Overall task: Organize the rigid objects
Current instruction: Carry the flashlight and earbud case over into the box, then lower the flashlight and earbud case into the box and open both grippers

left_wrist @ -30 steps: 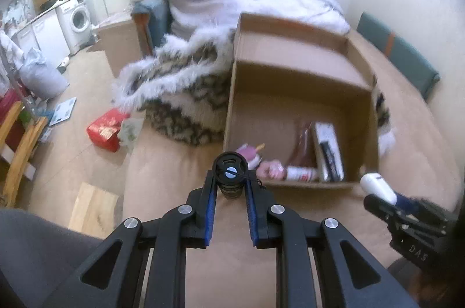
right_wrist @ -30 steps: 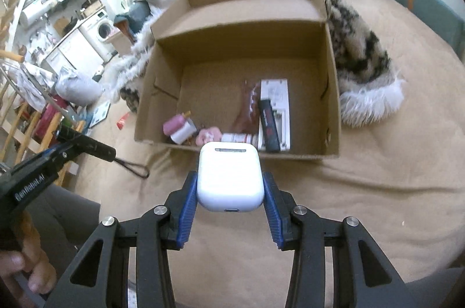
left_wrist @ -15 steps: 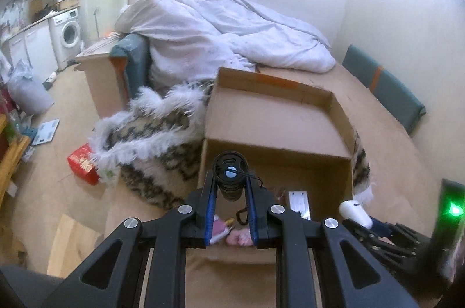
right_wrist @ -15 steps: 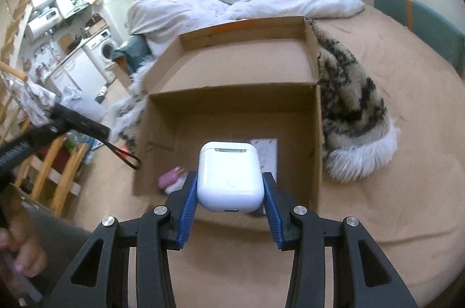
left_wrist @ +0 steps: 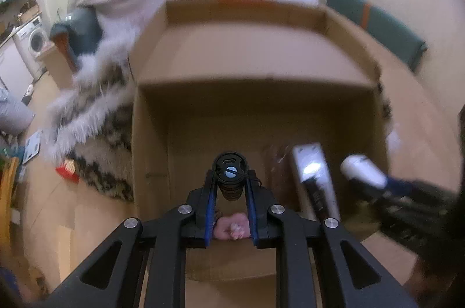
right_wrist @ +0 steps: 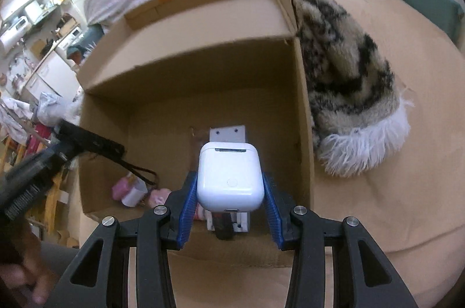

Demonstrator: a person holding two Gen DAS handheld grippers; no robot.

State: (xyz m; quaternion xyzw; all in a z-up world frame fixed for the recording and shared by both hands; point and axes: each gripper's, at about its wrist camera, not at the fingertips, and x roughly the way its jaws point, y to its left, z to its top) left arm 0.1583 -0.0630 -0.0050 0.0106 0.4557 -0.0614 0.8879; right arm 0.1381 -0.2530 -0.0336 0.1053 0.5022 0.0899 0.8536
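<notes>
Bed with tan sheet (right_wrist: 377,206) carried a cardboard box (right_wrist: 302,104). Left tongs (left_wrist: 231,181) clamped a small black flashlight (left_wrist: 230,177); right tongs (right_wrist: 229,191) clamped a white earbud case (right_wrist: 229,174), both above the box. Next, judged: lowering and releasing.

No lettering can be read anywhere: the print on the dark pack (left_wrist: 318,196) lying at about four o'clock inside the cardboard box (left_wrist: 151,151) is smeared by blur, and the white case (right_wrist: 230,177) bears none.
</notes>
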